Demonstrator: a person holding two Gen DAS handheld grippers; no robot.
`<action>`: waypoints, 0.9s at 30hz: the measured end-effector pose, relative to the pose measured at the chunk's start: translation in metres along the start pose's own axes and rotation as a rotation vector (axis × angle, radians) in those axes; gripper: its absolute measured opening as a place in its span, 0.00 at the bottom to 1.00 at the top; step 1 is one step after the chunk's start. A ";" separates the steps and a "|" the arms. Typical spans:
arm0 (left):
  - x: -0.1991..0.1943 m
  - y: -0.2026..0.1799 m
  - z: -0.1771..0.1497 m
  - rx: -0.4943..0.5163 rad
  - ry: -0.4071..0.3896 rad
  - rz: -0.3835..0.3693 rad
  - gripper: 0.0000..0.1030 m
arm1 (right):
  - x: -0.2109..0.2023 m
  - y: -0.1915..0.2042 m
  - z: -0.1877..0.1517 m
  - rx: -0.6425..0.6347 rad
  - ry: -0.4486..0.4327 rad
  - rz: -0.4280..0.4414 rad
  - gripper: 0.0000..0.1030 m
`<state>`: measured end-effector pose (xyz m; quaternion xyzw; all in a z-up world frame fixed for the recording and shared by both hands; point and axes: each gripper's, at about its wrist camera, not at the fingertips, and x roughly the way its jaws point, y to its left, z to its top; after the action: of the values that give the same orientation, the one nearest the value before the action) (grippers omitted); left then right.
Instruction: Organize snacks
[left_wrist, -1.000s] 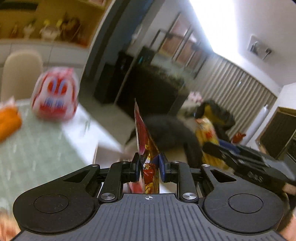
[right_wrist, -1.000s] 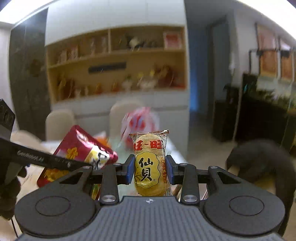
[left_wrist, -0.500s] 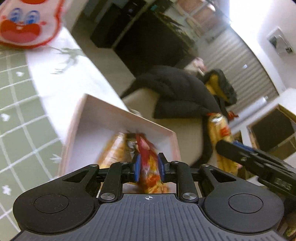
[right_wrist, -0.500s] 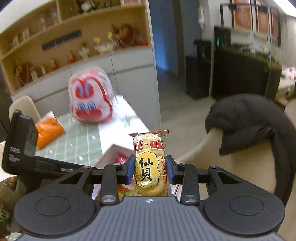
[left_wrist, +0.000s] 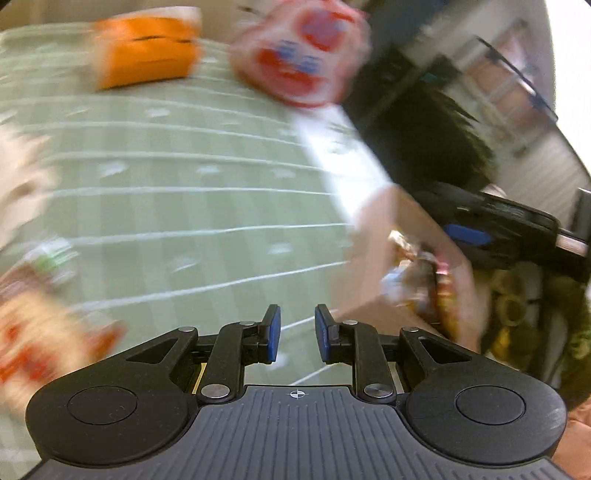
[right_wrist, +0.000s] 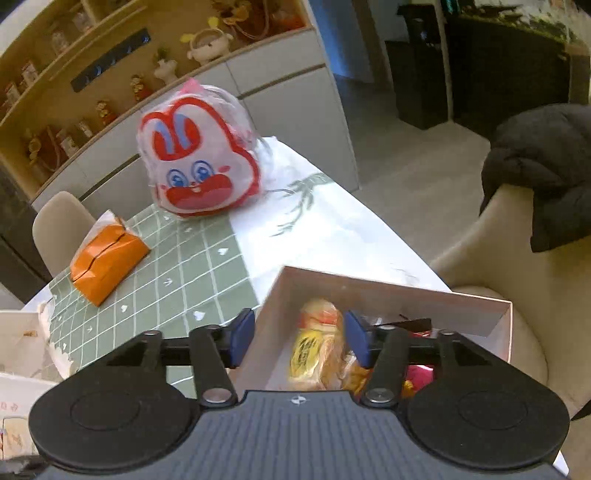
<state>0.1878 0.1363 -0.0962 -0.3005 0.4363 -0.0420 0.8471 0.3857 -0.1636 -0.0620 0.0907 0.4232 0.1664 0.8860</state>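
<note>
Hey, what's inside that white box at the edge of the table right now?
The white box holds a loose pile of snacks: a yellow rice cracker packet in front, with red and pink wrappers beside it. The right gripper hides the box's near end, so the count is unclear.

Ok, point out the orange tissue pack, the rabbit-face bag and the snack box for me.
orange tissue pack (right_wrist: 109, 264), right wrist view, middle of its top face.
rabbit-face bag (right_wrist: 197, 158), right wrist view, centre of the printed face.
snack box (right_wrist: 391, 297), right wrist view, inside of its far wall.
</note>
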 end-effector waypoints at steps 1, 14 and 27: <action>-0.012 0.013 -0.004 -0.029 -0.031 0.032 0.23 | -0.003 0.007 -0.001 -0.030 -0.005 -0.002 0.54; -0.078 0.087 0.014 -0.097 -0.174 0.338 0.23 | 0.037 0.204 -0.148 -0.601 0.270 0.408 0.70; -0.021 0.121 0.031 -0.148 -0.140 0.367 0.25 | 0.001 0.172 -0.197 -0.640 0.291 0.331 0.69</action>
<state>0.1754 0.2571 -0.1338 -0.2795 0.4258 0.1663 0.8443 0.1947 0.0001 -0.1343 -0.1478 0.4506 0.4419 0.7614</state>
